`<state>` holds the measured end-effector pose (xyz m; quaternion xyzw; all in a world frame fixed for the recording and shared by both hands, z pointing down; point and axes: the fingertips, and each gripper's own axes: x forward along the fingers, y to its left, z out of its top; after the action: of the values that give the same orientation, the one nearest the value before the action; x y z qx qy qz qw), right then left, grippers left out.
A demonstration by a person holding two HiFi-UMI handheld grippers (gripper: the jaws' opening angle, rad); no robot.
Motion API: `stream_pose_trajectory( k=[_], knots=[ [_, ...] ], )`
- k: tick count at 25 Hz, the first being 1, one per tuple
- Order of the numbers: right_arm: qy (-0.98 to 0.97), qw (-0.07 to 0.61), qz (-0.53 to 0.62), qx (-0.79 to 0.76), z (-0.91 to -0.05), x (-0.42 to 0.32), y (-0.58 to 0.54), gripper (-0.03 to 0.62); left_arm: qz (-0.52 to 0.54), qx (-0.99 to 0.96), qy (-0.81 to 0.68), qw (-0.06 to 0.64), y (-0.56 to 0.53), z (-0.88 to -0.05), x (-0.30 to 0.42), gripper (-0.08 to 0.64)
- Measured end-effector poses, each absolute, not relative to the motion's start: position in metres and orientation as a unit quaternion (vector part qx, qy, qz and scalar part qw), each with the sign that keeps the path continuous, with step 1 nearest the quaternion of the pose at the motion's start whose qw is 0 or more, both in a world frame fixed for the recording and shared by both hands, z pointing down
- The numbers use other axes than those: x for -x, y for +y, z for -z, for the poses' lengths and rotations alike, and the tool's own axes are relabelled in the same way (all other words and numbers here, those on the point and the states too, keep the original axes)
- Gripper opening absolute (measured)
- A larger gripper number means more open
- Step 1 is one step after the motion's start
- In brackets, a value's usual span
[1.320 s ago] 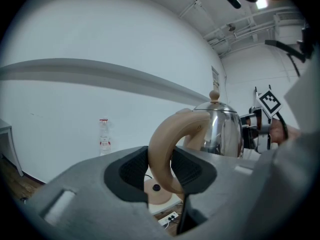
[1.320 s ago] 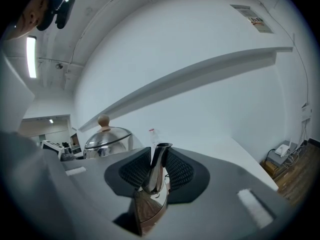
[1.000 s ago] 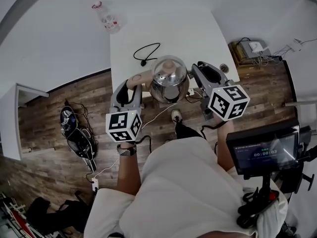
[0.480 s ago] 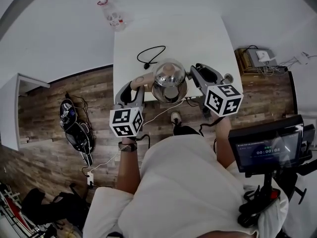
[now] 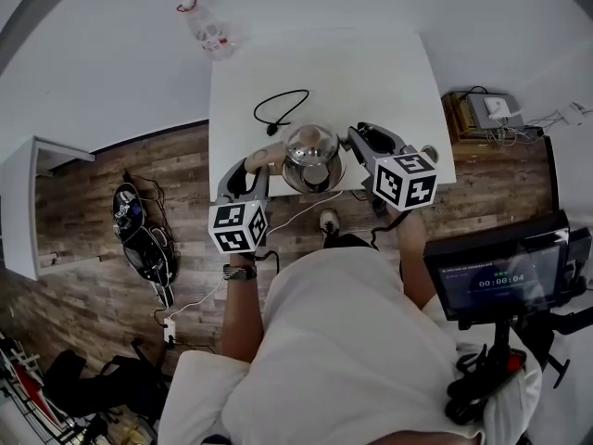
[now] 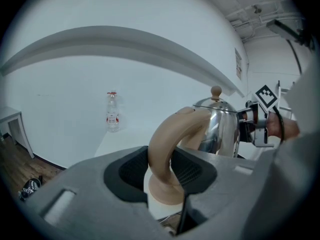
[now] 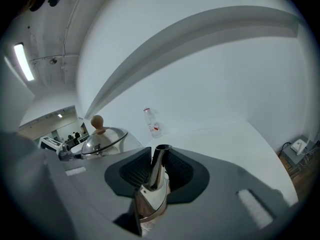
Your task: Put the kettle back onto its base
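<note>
A shiny steel kettle [image 5: 313,156] with a knobbed lid and a curved beige handle [image 5: 264,154] hangs at the near edge of the white table [image 5: 371,72]. My left gripper [image 5: 252,167] is shut on that handle [image 6: 167,149], which fills the gap between its pads. My right gripper [image 5: 358,143] is shut on the kettle's thin steel spout [image 7: 156,170] on the other side. The lid and knob [image 7: 98,124] show to the left in the right gripper view. The kettle hides whatever lies directly beneath it, and I see no base.
A black cord with a plug [image 5: 281,108] lies on the table just beyond the kettle. A plastic bottle [image 5: 206,31] stands far off by the wall. A white cable [image 5: 296,213] trails off the table's near edge. A screen [image 5: 500,272] stands at the right.
Both grippers and the kettle between them have sunk toward the table, so the kettle looks smaller and farther from the head camera. The grips on handle and spout are unchanged.
</note>
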<state>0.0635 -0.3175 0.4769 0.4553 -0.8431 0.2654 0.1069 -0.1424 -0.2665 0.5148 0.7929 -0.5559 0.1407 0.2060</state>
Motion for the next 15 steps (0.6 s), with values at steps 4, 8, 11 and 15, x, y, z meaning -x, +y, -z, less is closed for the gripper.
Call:
stream_pose_trajectory(
  k=[4,8,11,15],
  knots=[
    [-0.842,0.113,-0.279,-0.448,-0.487,-0.060,-0.316,0.087,-0.144,-0.788,-0.559,0.213,-0.264,-0.524,0.145,0.147],
    [-0.843,0.120,-0.285,-0.441,-0.497,-0.055,-0.314,0.087,-0.147,-0.782,-0.565,0.219,-0.259,-0.533,0.150,0.147],
    [-0.842,0.127,-0.289,-0.437,-0.506,-0.054,-0.310,0.086,-0.153,-0.778,-0.568,0.222,-0.254,-0.541,0.151,0.147],
    [-0.841,0.137,-0.296,-0.431,-0.515,-0.051,-0.304,0.084,-0.159,-0.772,-0.571,0.229,-0.246,-0.551,0.154,0.147]
  ],
)
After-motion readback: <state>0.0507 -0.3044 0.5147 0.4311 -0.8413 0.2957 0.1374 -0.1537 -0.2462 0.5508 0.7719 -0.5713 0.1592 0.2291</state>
